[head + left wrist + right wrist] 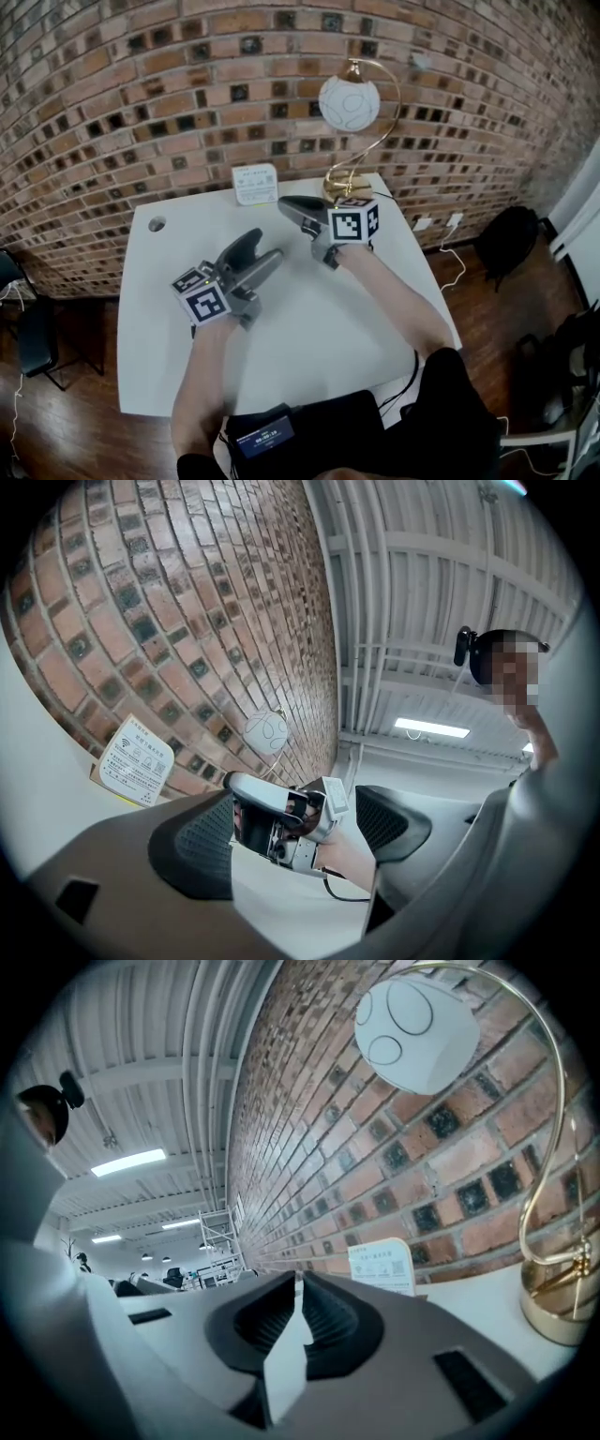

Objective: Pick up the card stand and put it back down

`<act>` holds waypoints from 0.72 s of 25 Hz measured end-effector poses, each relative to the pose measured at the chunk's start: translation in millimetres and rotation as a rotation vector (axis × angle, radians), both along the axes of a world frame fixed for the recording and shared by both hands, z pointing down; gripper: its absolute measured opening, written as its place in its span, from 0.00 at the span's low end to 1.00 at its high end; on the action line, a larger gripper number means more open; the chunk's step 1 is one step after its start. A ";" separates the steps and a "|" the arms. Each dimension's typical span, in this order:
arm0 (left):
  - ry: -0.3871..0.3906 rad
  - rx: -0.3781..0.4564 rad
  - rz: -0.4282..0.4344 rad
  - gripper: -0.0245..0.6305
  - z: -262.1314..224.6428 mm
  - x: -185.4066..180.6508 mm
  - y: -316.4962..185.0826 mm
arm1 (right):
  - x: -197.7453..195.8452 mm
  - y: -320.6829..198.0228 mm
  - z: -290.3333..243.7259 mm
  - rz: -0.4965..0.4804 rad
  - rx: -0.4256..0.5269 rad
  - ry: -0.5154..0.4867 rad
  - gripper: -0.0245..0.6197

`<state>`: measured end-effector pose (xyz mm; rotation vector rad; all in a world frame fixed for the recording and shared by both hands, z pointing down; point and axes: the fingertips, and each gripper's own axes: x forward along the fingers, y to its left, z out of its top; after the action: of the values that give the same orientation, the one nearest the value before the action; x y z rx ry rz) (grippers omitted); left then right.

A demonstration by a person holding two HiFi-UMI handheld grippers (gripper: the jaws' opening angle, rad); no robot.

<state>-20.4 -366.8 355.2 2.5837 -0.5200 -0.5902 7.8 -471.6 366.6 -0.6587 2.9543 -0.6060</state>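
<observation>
Brick wall (141, 94) is seen behind the card stand (255, 184), which is stood at the white table's (309, 319) far edge, beside a gold lamp (342, 187). The right gripper (285, 202) is held near it, jaws pressed together on nothing. The left gripper (261, 248) is spread and empty. Bare tabletop is left nearer the front.

I find the white table (309, 347) set against the brick wall. Taken from its centre, the card stand (255, 184) stands upright at 12 o'clock, the brass lamp base (341, 189) at 1 o'clock, and a round hole (157, 224) at 10 o'clock.
</observation>
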 end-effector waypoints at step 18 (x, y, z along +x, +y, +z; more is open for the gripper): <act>-0.012 0.117 0.004 0.65 -45.4 5.2 45.7 | 9.7 97.0 -51.9 -0.060 0.095 -0.131 0.09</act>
<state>-15.2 -321.1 309.7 2.6993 -0.4971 -0.6215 17.6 -374.6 314.7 -0.5030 2.8686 -0.4884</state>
